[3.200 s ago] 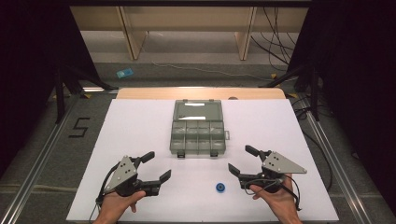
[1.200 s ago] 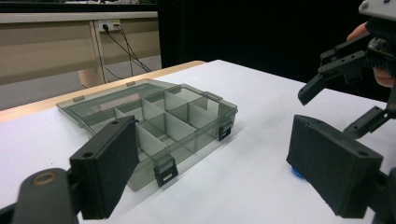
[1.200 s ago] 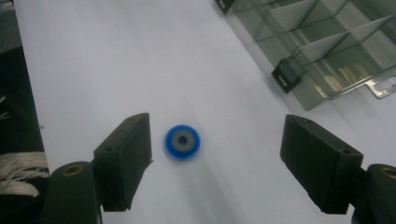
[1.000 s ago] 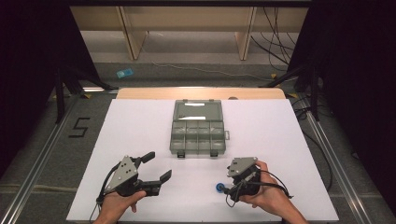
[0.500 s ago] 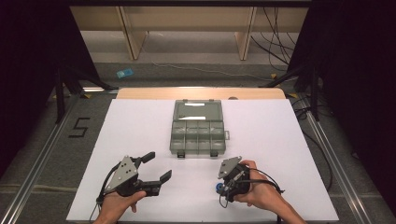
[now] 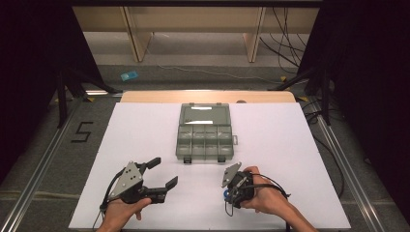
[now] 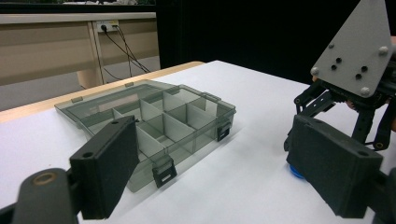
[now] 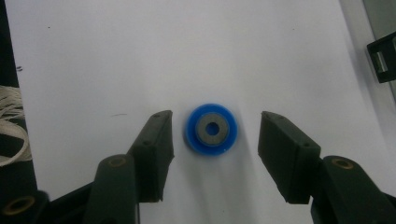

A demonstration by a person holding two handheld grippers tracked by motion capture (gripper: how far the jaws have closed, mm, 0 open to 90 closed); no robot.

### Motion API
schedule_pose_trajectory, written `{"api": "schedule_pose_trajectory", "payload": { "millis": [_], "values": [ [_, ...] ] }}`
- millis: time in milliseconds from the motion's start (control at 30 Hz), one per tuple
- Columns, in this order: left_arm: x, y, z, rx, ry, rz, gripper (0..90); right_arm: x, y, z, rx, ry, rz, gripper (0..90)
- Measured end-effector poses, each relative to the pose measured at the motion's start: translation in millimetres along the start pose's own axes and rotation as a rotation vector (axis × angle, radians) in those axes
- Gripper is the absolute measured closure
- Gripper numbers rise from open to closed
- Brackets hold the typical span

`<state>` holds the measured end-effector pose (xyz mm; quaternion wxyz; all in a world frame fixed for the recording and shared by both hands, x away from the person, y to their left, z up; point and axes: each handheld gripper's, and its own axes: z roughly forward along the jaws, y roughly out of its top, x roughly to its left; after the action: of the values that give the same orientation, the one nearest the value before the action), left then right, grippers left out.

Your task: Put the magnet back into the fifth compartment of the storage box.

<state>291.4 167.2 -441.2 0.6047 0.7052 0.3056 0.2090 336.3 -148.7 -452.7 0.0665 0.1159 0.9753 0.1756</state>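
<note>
I had the right gripper point(image 8: 215, 140) pointed down at the white table point(image 6: 300, 159), its jaws just closing in but not yet touching the small blue disc point(image 8: 211, 129) that lay flat between them, a gap left on either side (a grey ring with a hole sat at the disc's middle). From the high view that disc point(image 6: 226, 194) lay near the table's front edge, well short of the grey compartment box point(image 6: 205, 133), which sat with its lid open at mid-table. My left gripper point(image 6: 162, 174) rested on the table to the left, jaws spread wide with nothing between them.
</note>
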Motion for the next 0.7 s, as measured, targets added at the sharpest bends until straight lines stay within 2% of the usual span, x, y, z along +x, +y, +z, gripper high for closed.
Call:
{"api": "schedule_pose_trajectory", "payload": {
  "millis": [300, 700],
  "values": [
    [0.1, -0.1, 0.0, 0.001, 0.0, 0.0, 15.9, -1.8, 3.2, 5.9, 0.023, 0.019, -0.017, 53.1],
    [0.2, 0.1, -0.2, 0.0, 0.0, 0.001, 15.9, -5.2, 5.9, 10.6, 0.046, 0.042, -0.011, 61.0]
  ]
}}
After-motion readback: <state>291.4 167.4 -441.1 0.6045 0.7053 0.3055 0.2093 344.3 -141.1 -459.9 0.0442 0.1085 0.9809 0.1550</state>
